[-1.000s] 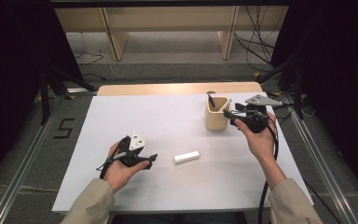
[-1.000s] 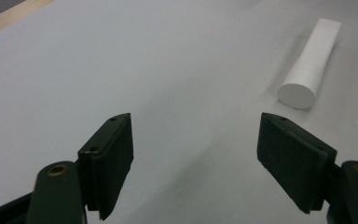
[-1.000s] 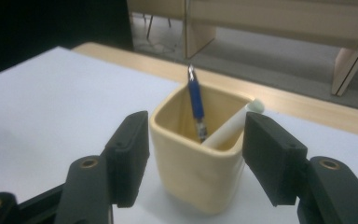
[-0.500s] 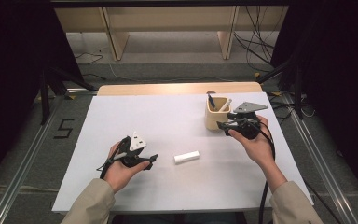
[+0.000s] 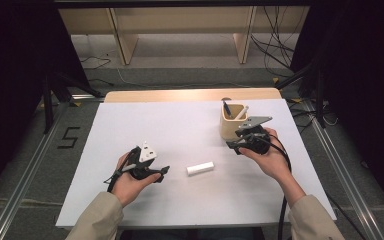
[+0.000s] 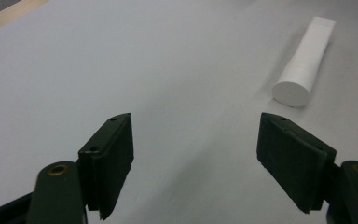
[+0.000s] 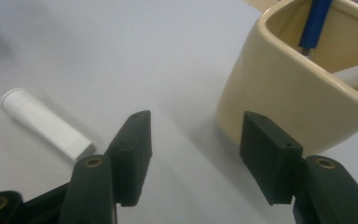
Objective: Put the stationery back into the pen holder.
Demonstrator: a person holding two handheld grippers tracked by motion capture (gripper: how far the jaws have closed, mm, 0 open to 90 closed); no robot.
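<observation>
Currently the white tube (image 5: 200, 168) lies flat on the white table sheet (image 5: 170, 125), between my two grippers and touching neither; its far end is cut off in the left gripper view, and any print on it is too faint to read. My left gripper (image 5: 164, 171) rests near its capped end, jaws wide and empty. My right gripper (image 5: 231, 144) hangs just beside the cream pen holder (image 5: 231, 127), jaws parted with nothing between them; a blue pen (image 7: 315, 23) and a white stick (image 7: 356, 74) inside are partly hidden by its wall.
</observation>
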